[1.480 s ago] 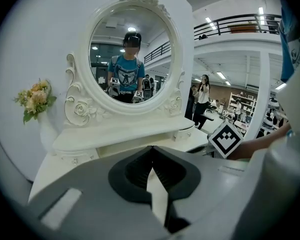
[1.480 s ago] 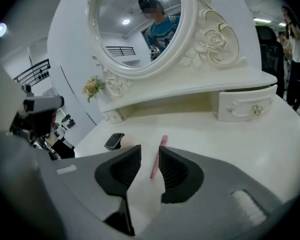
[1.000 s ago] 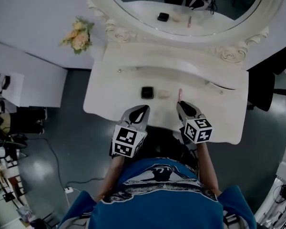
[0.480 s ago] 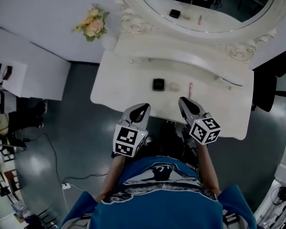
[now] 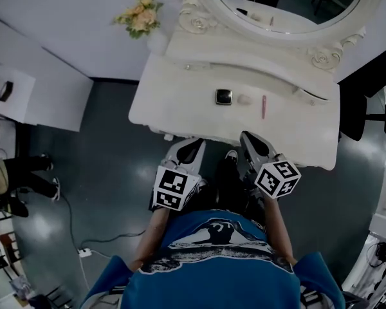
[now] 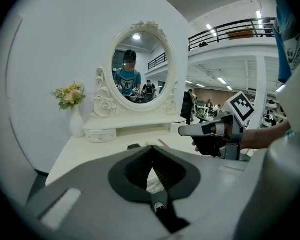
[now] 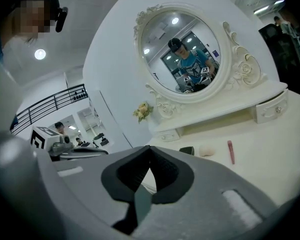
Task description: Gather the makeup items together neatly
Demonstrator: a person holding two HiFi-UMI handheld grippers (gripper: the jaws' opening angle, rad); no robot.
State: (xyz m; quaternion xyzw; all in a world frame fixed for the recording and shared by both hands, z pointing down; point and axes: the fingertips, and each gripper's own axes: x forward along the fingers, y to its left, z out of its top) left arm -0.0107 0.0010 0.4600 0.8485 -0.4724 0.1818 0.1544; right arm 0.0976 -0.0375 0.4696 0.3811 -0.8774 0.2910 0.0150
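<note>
My left claw [image 5: 193, 147] and right claw [image 5: 247, 138] are both clenched empty, and the right has just been closing. Both have drawn back off the vanity's [image 5: 174, 98] front edge. The compact [image 5: 224, 96], puff [image 5: 244, 99] and pink stick [image 5: 264, 106] lie in a row on its middle.

staged set inside a large open hall, lab-type workspace. white dressing table [image 5: 180, 102] with oval mirror [image 6: 136, 69] and vase of flowers [image 5: 140, 18] stands against a bare white partition [image 5: 64, 24]. beyond it: railed mezzanine [image 6: 230, 28], ceiling strip lights [image 6: 221, 79], people standing [image 6: 186, 106], grey floor [image 5: 109, 166] with loose cable [image 5: 85, 252].
</note>
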